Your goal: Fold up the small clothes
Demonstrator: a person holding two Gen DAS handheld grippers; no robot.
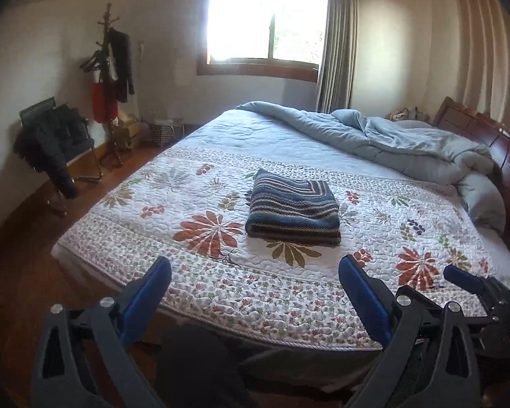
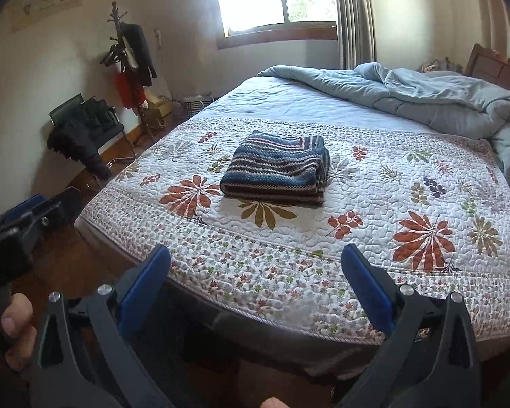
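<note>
The striped knitted garment (image 1: 294, 205) lies folded in a compact stack on the floral quilt (image 1: 193, 272) of the bed, near the middle of the patterned area and well apart from the rumpled blue duvet (image 1: 408, 136). Both tools are held off the near edge of the bed, pointing at the garment. The left tool (image 1: 255, 292) has its jaws spread wide and grips nothing; the right tool (image 2: 255, 282) is likewise wide apart and empty. The garment lies ahead of both tools, its long axis roughly across their line of approach. Judged from the views, it sits slightly left of the right tool's centreline and just right of the left tool's, so neither is clearly nearer.
</note>
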